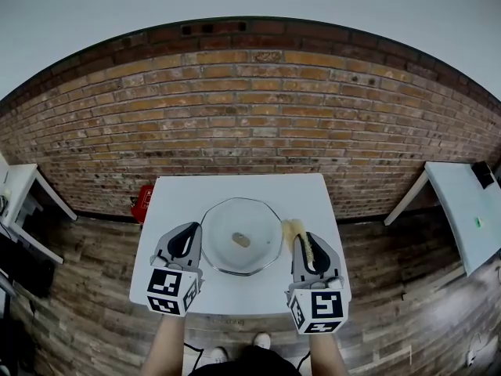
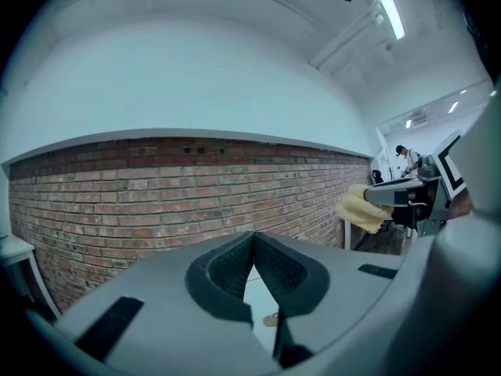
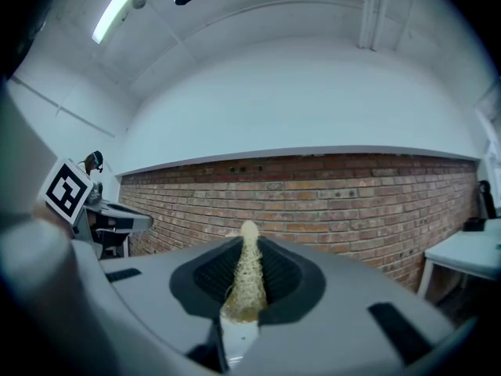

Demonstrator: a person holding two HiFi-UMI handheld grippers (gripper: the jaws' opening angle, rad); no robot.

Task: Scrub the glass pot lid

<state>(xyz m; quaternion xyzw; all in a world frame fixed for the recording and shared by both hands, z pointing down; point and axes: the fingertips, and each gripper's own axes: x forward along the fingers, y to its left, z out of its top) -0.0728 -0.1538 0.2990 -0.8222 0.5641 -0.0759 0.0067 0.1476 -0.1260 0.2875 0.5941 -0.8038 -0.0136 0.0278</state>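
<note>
As both forearms point forward either side of the glass lid (image 1: 227, 224), the left gripper (image 1: 189, 235) is pinched shut, empty; the right gripper (image 1: 308, 247) clamps a yellow scrubber (image 1: 295, 229).

My L gripper (image 1: 189, 236) & R gripper (image 1: 308, 249): grey shells, black ribbed pads (image 2: 227, 269), b/w square-marker pattern on their cubes (image 1: 172, 291). Scrubber (image 3: 245, 276) in my R one: pale straw-yellow, fibrous mesh texture. Lid (image 1: 223, 241): clear glass w/ a tan knob (image 1: 241, 240). Table (image 1: 235, 190): plain white. Wall (image 1: 250, 108): red-brown brick w/ pale mortar lines, white above. Floor (image 1: 86, 288): dark brown wood planks. Red thing (image 1: 142, 204) by the table's L edge.
</note>
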